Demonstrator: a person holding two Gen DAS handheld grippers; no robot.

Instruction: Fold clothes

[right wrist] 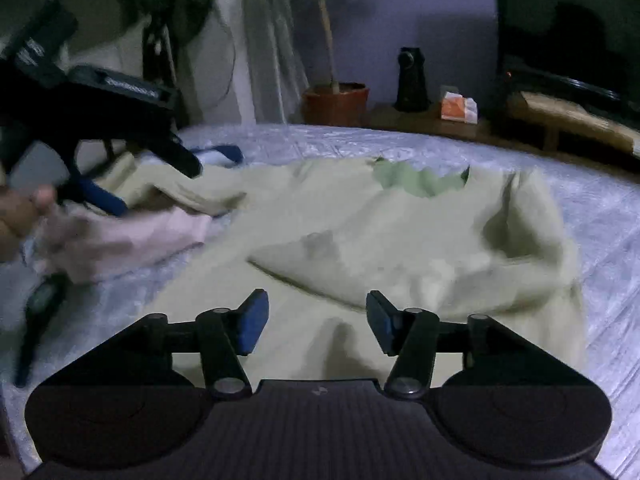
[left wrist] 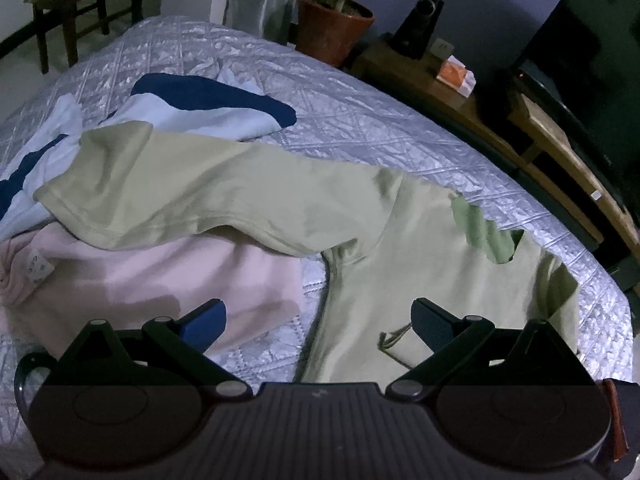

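Note:
A pale green long-sleeved top (left wrist: 400, 240) lies spread on the quilted bed (left wrist: 360, 120), one sleeve stretched left over a pink garment (left wrist: 160, 280). A blue and white garment (left wrist: 192, 108) lies behind them. My left gripper (left wrist: 318, 324) is open and empty, just above the top's left edge. In the right wrist view the green top (right wrist: 380, 240) lies rumpled ahead, and my right gripper (right wrist: 316, 320) is open and empty over its near hem. The left gripper (right wrist: 120, 184) shows at the left, over the pink garment (right wrist: 128, 240).
A potted plant (left wrist: 332, 24), a dark speaker (left wrist: 420, 24) and an orange box (left wrist: 456, 74) stand on a low wooden bench (left wrist: 440, 92) beyond the bed. A television (left wrist: 588, 60) stands at the right. A wooden chair (left wrist: 80, 4) is at the far left.

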